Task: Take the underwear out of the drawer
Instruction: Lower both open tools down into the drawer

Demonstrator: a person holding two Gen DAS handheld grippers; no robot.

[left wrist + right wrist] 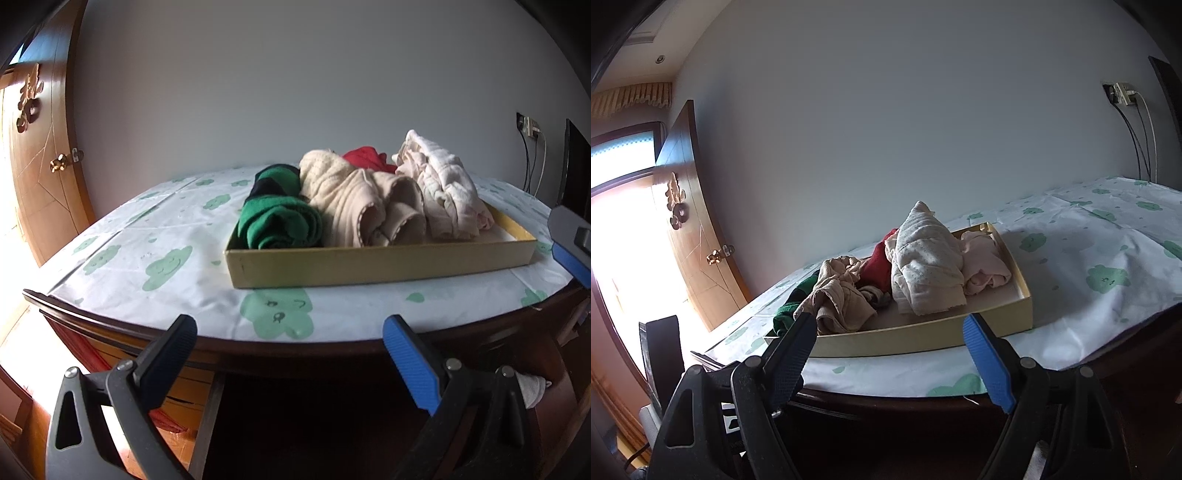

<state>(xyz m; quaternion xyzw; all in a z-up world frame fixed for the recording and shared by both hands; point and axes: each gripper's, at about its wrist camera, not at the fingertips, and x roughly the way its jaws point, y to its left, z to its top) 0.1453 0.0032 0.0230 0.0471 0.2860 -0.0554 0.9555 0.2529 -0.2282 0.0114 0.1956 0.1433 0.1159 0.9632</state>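
Nearest the left wrist camera, the left claw [290, 332] stood with its jaws spread wide and nothing between them, poised at the near edge of the bench [332, 345]. In the right wrist view the right claw [890, 330] was likewise wide apart and empty, its tips level with the near wall of the drawer. The right claw also showed at the 3 o'clock edge of the left wrist view.

Beyond the claws lay a white cloth [155, 236] printed with green clouds, covering the bench top. On it sat the drawer [369, 264], a shallow yellowish tray. Inside it the underwear was heaped, none of it taken out: a green and dark striped roll [277, 218] at the 9 o'clock end, beige folded pieces [362, 206] in the middle, a red piece [365, 157] behind them toward 12 o'clock, and a pale cream bundle [443, 188] at the 3 o'clock end. From the right wrist a pink piece [984, 262] lay beside the cream bundle.

Farthest off stood a plain grey wall [295, 74], a wooden door [40, 155] at 9 o'clock, and a socket with cables [1123, 94] at 2 o'clock.
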